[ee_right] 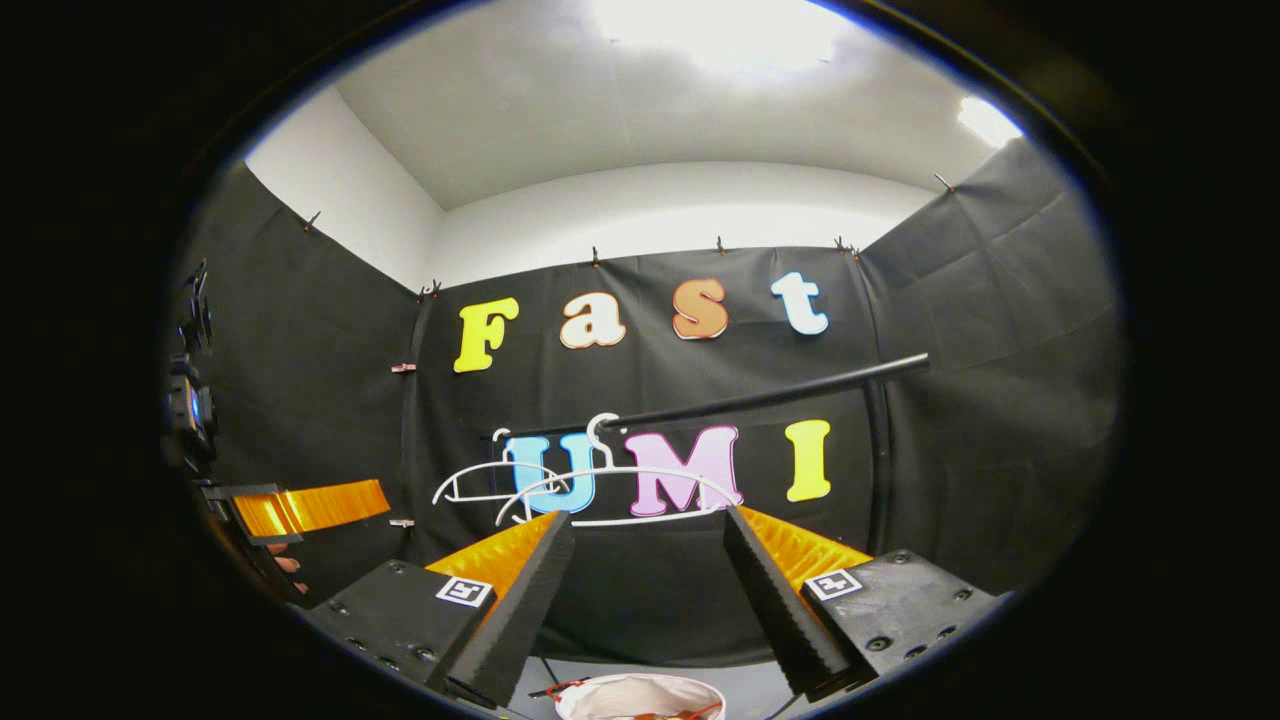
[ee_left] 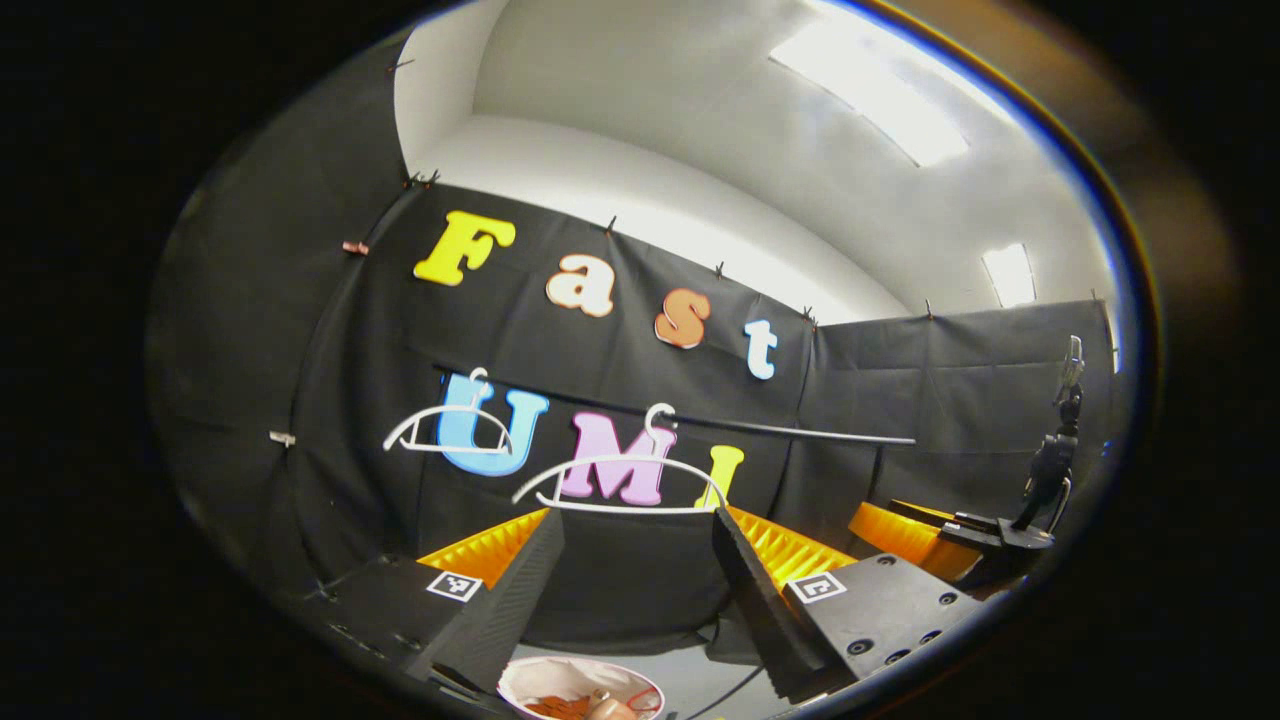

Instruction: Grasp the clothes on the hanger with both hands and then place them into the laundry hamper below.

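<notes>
Two bare white hangers [ee_left: 600, 485] [ee_left: 448, 432] hang on a black rail [ee_left: 800, 432] in front of the booth wall. Below, a white-rimmed laundry hamper [ee_left: 520, 680] holds reddish-brown clothes [ee_left: 560, 707]. My left gripper [ee_left: 636, 518] is open, its fingers framing the nearer hanger from below with nothing between them. In the right gripper view the same hangers [ee_right: 610, 498] [ee_right: 480, 482] hang on the rail [ee_right: 780, 398], and the hamper's rim [ee_right: 640, 690] shows at the bottom edge. My right gripper [ee_right: 648, 518] is open and holds nothing.
The right gripper [ee_left: 930, 525] appears off to the right in the left gripper view, beside a black camera stand [ee_left: 1050, 470]. The left gripper [ee_right: 320, 508] and a fingertip of the hand holding it [ee_right: 288, 566] show at the left of the right gripper view.
</notes>
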`<state>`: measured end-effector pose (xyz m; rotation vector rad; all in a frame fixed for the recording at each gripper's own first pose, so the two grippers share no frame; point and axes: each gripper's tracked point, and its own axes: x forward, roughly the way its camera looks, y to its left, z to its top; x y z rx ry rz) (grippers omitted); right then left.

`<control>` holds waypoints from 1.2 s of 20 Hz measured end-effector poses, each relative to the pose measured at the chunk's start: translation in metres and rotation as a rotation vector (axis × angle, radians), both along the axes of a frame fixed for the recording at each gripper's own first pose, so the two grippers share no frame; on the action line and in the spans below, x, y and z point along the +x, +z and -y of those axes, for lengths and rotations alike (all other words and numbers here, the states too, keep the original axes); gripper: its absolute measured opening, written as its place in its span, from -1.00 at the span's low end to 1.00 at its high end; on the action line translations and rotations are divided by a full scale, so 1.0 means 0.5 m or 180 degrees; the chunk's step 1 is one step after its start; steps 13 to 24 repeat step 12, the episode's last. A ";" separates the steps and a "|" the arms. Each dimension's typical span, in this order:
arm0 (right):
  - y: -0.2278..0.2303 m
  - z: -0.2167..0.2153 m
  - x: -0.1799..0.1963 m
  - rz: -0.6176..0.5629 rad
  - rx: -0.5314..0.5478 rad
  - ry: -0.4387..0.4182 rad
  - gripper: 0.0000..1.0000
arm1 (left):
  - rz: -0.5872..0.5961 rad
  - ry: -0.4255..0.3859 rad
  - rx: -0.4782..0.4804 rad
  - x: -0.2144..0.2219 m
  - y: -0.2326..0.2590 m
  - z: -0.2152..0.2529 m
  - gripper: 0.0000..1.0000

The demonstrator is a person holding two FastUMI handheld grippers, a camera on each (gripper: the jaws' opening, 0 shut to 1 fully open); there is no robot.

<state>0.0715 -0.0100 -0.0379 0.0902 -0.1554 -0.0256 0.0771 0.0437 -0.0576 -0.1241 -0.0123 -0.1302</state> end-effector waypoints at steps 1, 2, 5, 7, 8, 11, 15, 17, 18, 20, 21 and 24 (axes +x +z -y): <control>0.006 0.015 -0.001 0.0003 -0.0006 0.0010 1.00 | 0.0024 0.0037 0.0028 -0.001 0.003 0.003 0.82; 0.020 0.037 0.009 0.0023 0.0005 0.0027 1.00 | 0.0046 0.0068 0.0045 -0.004 0.002 0.007 0.83; 0.023 0.064 0.008 0.0041 0.0016 0.0043 0.84 | 0.0008 0.0112 0.0074 -0.007 -0.007 0.030 0.90; 0.022 0.080 0.004 0.0047 -0.0025 0.0033 1.00 | -0.0049 0.0130 0.0061 -0.007 -0.018 0.047 0.90; 0.022 0.085 0.003 0.0043 -0.0032 0.0037 1.00 | -0.0070 0.0139 0.0062 -0.005 -0.022 0.051 0.90; 0.022 0.099 0.004 0.0053 -0.0046 0.0057 0.96 | -0.0088 0.0202 0.0133 -0.002 -0.023 0.060 0.90; 0.020 0.105 0.006 0.0050 -0.0054 0.0055 1.00 | -0.0079 0.0219 0.0174 0.001 -0.025 0.064 0.90; 0.020 0.105 0.006 0.0050 -0.0054 0.0055 1.00 | -0.0079 0.0219 0.0174 0.001 -0.025 0.064 0.90; 0.020 0.105 0.006 0.0050 -0.0054 0.0055 1.00 | -0.0079 0.0219 0.0174 0.001 -0.025 0.064 0.90; 0.020 0.105 0.006 0.0050 -0.0054 0.0055 1.00 | -0.0079 0.0219 0.0174 0.001 -0.025 0.064 0.90; 0.020 0.105 0.006 0.0050 -0.0054 0.0055 1.00 | -0.0079 0.0219 0.0174 0.001 -0.025 0.064 0.90; 0.020 0.105 0.006 0.0050 -0.0054 0.0055 1.00 | -0.0079 0.0219 0.0174 0.001 -0.025 0.064 0.90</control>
